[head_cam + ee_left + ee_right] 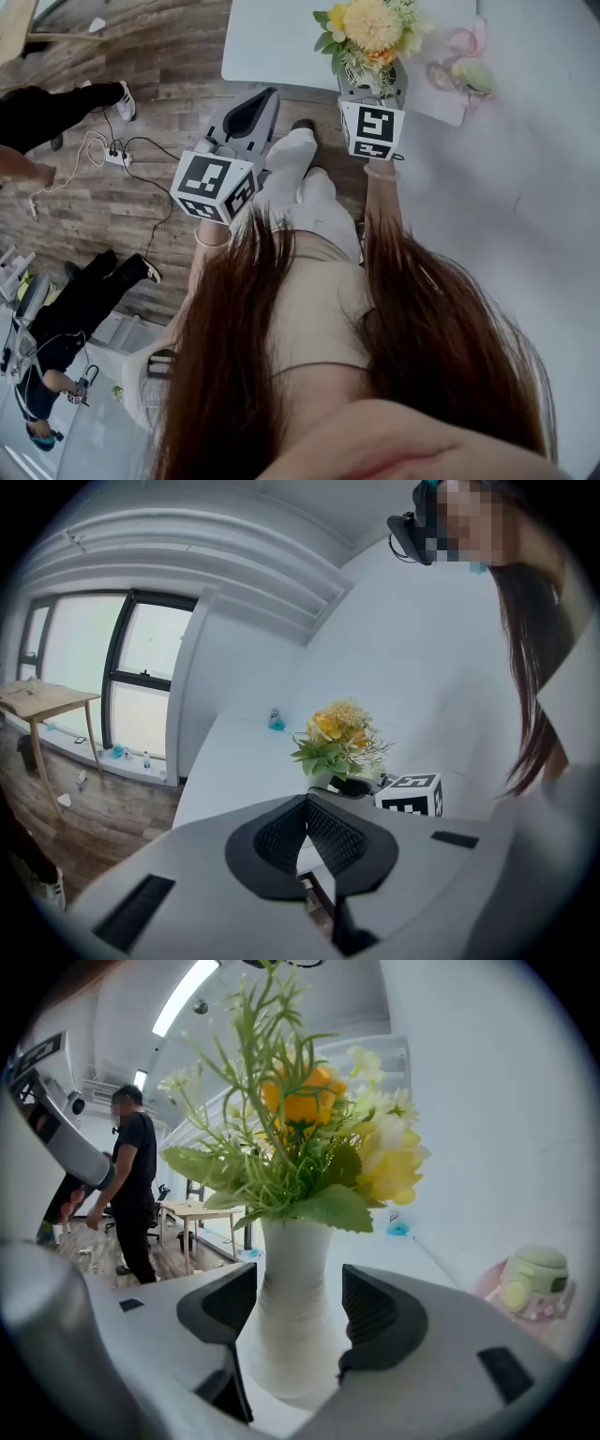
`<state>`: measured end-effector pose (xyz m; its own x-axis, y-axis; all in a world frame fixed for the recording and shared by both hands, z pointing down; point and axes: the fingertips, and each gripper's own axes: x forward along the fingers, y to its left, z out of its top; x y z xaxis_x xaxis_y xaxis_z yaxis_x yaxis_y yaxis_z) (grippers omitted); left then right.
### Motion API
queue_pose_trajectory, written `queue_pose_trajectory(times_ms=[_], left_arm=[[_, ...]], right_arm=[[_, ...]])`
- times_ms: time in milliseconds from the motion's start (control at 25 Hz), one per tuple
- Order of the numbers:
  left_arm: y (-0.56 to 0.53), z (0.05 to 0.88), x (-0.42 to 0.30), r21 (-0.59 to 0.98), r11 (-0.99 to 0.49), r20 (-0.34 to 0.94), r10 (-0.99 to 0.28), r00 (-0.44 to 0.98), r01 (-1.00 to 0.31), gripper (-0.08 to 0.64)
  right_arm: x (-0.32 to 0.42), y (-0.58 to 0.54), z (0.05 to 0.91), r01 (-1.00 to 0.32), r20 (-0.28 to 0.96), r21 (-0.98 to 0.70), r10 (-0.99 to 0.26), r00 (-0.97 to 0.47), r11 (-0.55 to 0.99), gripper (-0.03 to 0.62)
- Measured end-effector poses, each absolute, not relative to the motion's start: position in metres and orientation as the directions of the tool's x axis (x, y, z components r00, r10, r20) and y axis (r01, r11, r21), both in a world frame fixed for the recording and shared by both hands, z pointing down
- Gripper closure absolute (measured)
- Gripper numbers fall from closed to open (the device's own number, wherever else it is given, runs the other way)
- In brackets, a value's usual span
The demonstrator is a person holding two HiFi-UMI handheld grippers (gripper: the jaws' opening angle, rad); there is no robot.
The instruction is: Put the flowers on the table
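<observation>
A bunch of yellow and orange flowers (372, 26) with green leaves stands in a ribbed white vase (292, 1307). My right gripper (372, 86) is shut on the vase's body, a dark pad on either side, and holds it upright over the near edge of the white table (272, 42). In the right gripper view the flowers (309, 1147) fill the upper middle above that gripper (300, 1312). My left gripper (265, 97) hovers over the wooden floor left of the table, shut and empty. In its own view its pads meet (307, 808), with the flowers (339, 728) beyond.
A pink and green object (469, 70) lies on the table's right side. A small blue thing (277, 719) sits at its far end. A white wall runs along the right. A cable and power strip (117, 157) lie on the floor. A person (136, 1194) stands near a wooden table (192, 1208).
</observation>
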<state>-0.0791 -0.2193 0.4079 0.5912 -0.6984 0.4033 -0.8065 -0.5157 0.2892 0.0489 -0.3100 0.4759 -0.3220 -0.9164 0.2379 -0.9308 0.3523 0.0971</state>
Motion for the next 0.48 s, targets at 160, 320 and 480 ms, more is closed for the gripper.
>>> queue_pose_trajectory(times_ms=[160, 320, 480], left_arm=[[-0.212, 0.403, -0.076, 0.292, -0.527, 0.392, -0.695, 0.602, -0.799, 0.555], [-0.203, 0.398, -0.073, 0.292, -0.534, 0.384, -0.694, 0.609, -0.793, 0.555], [-0.192, 0.396, -0.066, 0.286, -0.547, 0.375, -0.691, 0.617, -0.787, 0.555]], right_arm=[[0.053, -0.300, 0.473, -0.934, 0.243, 0.093, -0.918, -0.313, 0.344, 0.293], [0.057, -0.289, 0.469, -0.936, 0.248, 0.087, -0.917, -0.311, 0.341, 0.293], [0.063, -0.278, 0.467, -0.938, 0.256, 0.081, -0.917, -0.307, 0.337, 0.293]])
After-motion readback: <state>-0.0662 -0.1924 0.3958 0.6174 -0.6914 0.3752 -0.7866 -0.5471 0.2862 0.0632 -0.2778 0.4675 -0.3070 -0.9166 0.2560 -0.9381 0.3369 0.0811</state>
